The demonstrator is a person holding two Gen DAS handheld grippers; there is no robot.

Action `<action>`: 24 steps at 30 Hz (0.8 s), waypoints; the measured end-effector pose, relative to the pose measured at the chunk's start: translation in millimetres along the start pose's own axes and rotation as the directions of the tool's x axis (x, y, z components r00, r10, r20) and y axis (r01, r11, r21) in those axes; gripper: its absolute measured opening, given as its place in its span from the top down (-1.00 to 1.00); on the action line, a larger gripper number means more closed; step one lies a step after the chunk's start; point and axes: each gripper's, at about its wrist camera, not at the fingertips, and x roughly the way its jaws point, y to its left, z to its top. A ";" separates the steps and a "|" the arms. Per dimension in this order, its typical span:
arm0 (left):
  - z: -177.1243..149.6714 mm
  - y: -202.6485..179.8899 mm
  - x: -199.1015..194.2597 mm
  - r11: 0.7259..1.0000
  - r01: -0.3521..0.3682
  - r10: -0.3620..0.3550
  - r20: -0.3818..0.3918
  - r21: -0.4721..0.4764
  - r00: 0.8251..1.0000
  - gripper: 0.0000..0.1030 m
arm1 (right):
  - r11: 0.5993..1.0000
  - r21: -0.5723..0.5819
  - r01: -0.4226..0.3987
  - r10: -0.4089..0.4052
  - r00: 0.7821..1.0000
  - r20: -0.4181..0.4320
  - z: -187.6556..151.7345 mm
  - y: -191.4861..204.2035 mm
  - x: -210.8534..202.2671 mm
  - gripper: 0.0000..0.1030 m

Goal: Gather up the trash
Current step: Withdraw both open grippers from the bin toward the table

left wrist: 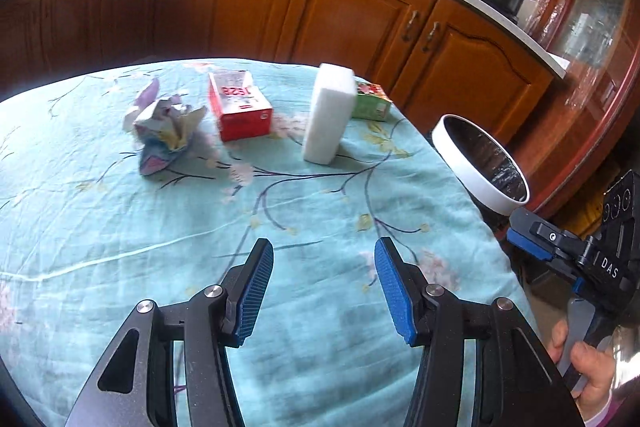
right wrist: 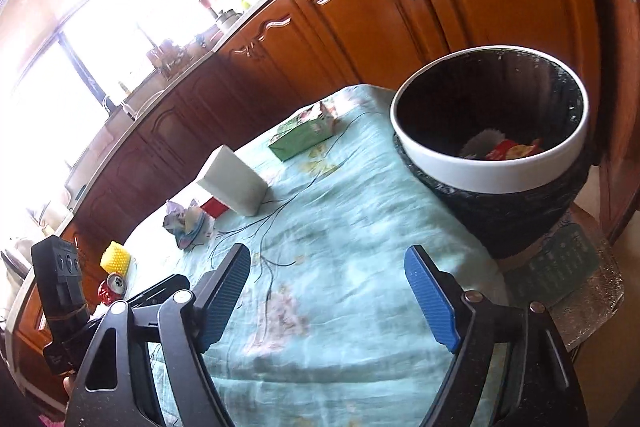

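On the table's teal flowered cloth (left wrist: 120,227) lie a crumpled paper wad (left wrist: 166,129), a red box (left wrist: 239,105), a white foam block (left wrist: 330,113) standing upright and a green carton (left wrist: 370,101). My left gripper (left wrist: 324,287) hovers open over the near cloth, with nothing between its blue pads. My right gripper (right wrist: 328,301) is open wide and empty, at the table's edge, short of the white-rimmed bin (right wrist: 492,171). The bin has a black liner and holds a red wrapper (right wrist: 514,149). In the right wrist view I also see the wad (right wrist: 186,223), block (right wrist: 234,183) and carton (right wrist: 302,137).
A crushed red can (right wrist: 114,287) and a yellow honeycomb object (right wrist: 115,259) lie far left on the table. Wooden kitchen cabinets (left wrist: 360,11) run behind it. A hand (left wrist: 580,367) holds the right tool at the left wrist view's lower right. A glass stool top (right wrist: 580,287) sits under the bin.
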 end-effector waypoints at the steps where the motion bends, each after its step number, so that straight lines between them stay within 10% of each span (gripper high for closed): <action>1: -0.3 5.5 -3.6 1.000 -0.007 0.008 0.005 -0.010 1.000 -0.02 | 1.000 -0.015 0.000 0.000 1.000 -0.007 -2.1 7.4 4.3 -0.66; 24: 13.1 81.2 -23.7 0.977 -0.116 0.124 0.035 -0.180 0.992 -0.03 | 0.980 -0.199 -0.017 0.004 0.998 -0.068 -6.8 108.0 82.9 -0.72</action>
